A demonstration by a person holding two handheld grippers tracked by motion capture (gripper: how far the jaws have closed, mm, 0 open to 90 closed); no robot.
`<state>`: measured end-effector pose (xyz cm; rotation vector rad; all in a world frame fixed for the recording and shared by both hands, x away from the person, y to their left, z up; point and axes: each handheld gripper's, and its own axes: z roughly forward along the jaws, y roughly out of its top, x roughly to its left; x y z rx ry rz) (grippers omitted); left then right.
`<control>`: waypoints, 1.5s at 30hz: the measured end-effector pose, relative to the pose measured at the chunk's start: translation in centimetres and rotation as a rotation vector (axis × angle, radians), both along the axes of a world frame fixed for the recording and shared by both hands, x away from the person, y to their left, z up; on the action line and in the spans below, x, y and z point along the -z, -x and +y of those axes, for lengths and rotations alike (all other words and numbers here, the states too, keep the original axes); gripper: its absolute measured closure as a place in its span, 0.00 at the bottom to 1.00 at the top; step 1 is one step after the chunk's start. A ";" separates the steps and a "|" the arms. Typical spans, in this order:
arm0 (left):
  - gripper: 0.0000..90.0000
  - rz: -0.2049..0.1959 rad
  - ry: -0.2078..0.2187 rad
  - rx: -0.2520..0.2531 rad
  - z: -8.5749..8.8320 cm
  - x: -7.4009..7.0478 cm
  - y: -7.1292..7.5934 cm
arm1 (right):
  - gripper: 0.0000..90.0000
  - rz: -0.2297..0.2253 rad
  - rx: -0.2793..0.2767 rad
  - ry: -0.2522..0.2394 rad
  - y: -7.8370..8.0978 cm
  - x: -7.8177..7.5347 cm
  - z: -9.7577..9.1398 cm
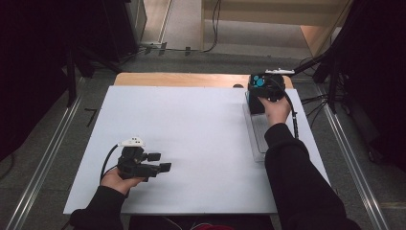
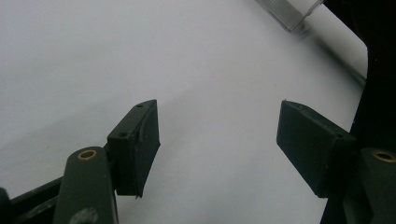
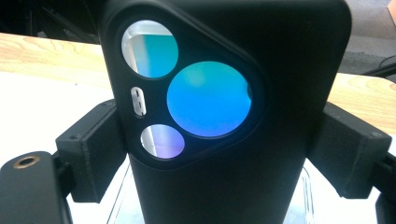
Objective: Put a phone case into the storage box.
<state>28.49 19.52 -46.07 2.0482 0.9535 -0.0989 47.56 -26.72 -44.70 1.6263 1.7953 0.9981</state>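
No readable text or labels, seemingly, anywhere.

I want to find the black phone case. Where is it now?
The black phone case stands between the right gripper jaws, at the table's far right in the high view, above a clear tray.

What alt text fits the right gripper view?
A black phone case with three round camera cutouts stands clamped between the hand-held gripper jaws. A clear tray lies below it, with the white table and its wooden edge behind.
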 end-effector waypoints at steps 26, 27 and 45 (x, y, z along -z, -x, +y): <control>0.34 0.003 0.005 -0.011 0.2 -0.1 -0.3 | 0.01 0.100 -0.134 -0.052 3.1 -3.1 0.6; 0.34 0.003 0.004 -0.011 0.2 -0.1 -0.3 | 0.02 0.100 -0.140 -0.054 3.3 -3.2 0.7; 0.34 0.009 0.001 0.000 0.5 -0.4 -0.6 | 0.15 0.116 -0.347 -0.111 7.8 -4.2 3.7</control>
